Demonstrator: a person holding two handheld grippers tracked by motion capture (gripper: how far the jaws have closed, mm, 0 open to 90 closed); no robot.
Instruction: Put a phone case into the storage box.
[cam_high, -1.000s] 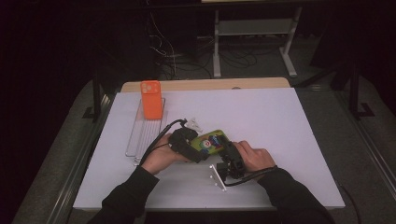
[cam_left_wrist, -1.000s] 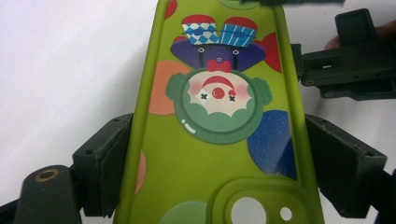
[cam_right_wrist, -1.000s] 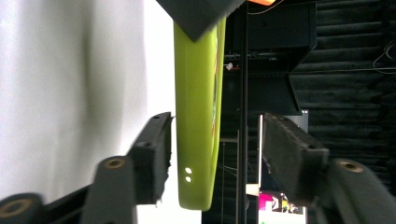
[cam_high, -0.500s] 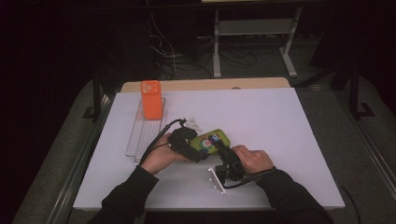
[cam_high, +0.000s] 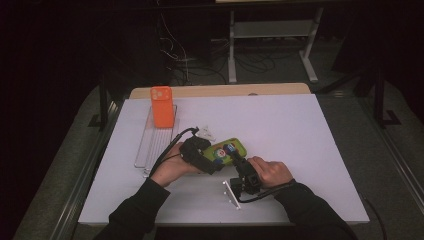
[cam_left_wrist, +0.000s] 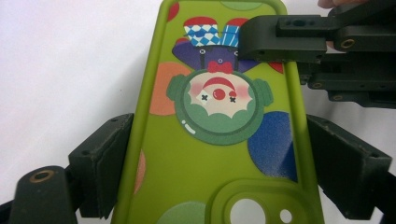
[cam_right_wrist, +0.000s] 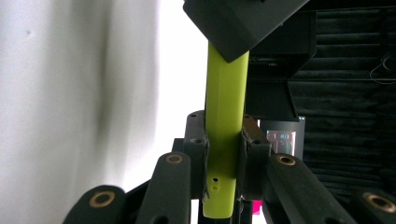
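Note:
A green phone case (cam_high: 231, 148) with a clown picture is held flat just above the white table, near the middle. My left gripper (cam_high: 219, 157) is shut on it across its width; in the left gripper view its jaws press both long edges of the case (cam_left_wrist: 219, 154). My right gripper (cam_high: 233, 152) comes in from the near right and is shut on the case's side edge (cam_right_wrist: 225, 116), which shows edge-on between its pads. The right gripper (cam_left_wrist: 280, 43) also shows at the upper right of the left gripper view.
An orange phone case (cam_high: 161, 106) stands upright at the far end of a clear tray (cam_high: 150, 147) on the left. A small white piece (cam_high: 206, 133) lies beyond the left hand. A white strip (cam_high: 231, 194) lies by the right gripper. The white table (cam_high: 310, 140) has room on the right.
The right hand has shifted slightly toward the near edge, its gripper staying on the case. The left gripper and the green case have hardly moved.

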